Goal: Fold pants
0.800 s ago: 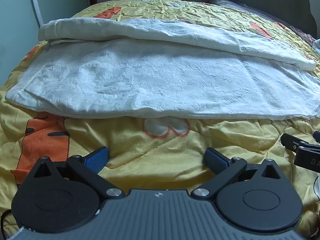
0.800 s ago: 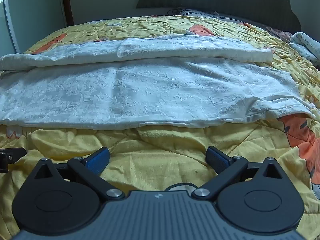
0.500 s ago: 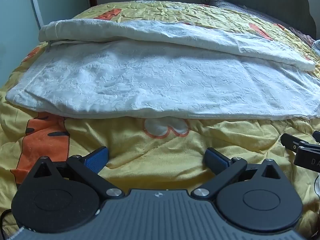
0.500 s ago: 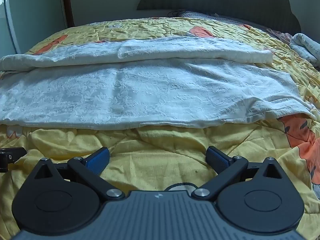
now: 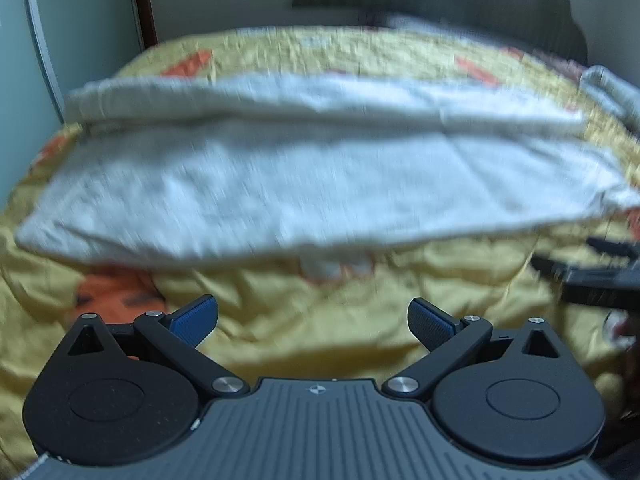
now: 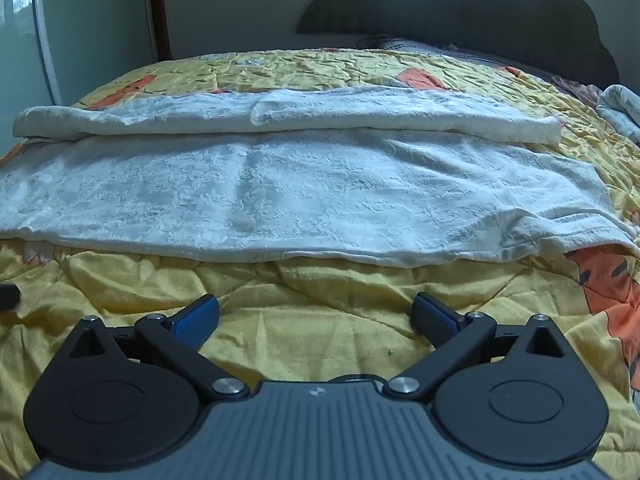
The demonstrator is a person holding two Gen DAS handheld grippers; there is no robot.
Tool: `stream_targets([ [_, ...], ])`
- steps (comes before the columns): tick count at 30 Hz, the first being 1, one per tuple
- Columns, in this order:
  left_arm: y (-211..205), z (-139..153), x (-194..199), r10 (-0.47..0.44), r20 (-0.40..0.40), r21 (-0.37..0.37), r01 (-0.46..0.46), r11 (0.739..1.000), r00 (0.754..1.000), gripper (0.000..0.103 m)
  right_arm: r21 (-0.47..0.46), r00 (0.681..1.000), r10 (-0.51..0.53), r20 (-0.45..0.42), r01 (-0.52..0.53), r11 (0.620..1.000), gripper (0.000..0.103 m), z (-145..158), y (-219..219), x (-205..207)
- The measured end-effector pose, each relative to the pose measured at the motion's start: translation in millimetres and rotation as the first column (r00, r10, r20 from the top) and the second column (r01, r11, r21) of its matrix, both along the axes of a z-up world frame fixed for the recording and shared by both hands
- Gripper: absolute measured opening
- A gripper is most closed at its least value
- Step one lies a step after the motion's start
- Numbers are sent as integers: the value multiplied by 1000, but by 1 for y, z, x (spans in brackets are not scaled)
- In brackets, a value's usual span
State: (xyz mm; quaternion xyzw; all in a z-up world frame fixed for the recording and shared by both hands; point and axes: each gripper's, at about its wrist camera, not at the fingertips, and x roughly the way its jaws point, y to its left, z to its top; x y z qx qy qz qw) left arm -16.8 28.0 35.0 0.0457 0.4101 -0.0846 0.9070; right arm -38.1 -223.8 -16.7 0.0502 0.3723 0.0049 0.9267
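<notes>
White textured pants (image 6: 304,196) lie flat across the yellow quilt (image 6: 320,336), legs side by side, the far leg bunched into a long ridge (image 6: 280,116). The pants also show, blurred, in the left wrist view (image 5: 312,184). My left gripper (image 5: 314,320) is open and empty, a short way in front of the pants' near edge. My right gripper (image 6: 316,322) is open and empty, also short of the near edge. The right gripper's tip shows at the right edge of the left wrist view (image 5: 592,272).
The bed has a dark scalloped headboard (image 6: 460,8) at the back. A pale wardrobe door (image 6: 80,32) stands at the left. Another folded cloth (image 6: 620,108) lies at the far right of the bed. The quilt (image 5: 320,332) has orange cartoon prints.
The left wrist view has turned blurred and shows more of the bed and headboard, so the left gripper has pulled back or up. The right gripper has drawn back slightly. Both stay open.
</notes>
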Motion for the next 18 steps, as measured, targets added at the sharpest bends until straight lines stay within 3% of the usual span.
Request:
stream_targets([
  [6, 22, 47, 19, 77, 168, -32, -73, 997, 983, 102, 2, 1000, 16, 6, -16, 1000, 103, 1, -1, 2],
  [12, 53, 66, 47, 170, 247, -39, -165, 985, 954, 102, 7, 998, 40, -46, -40, 999, 103, 9, -15, 10],
  [18, 113, 82, 86, 252, 302, -86, -238, 968, 919, 102, 12, 993, 77, 94, -79, 997, 103, 45, -23, 8],
])
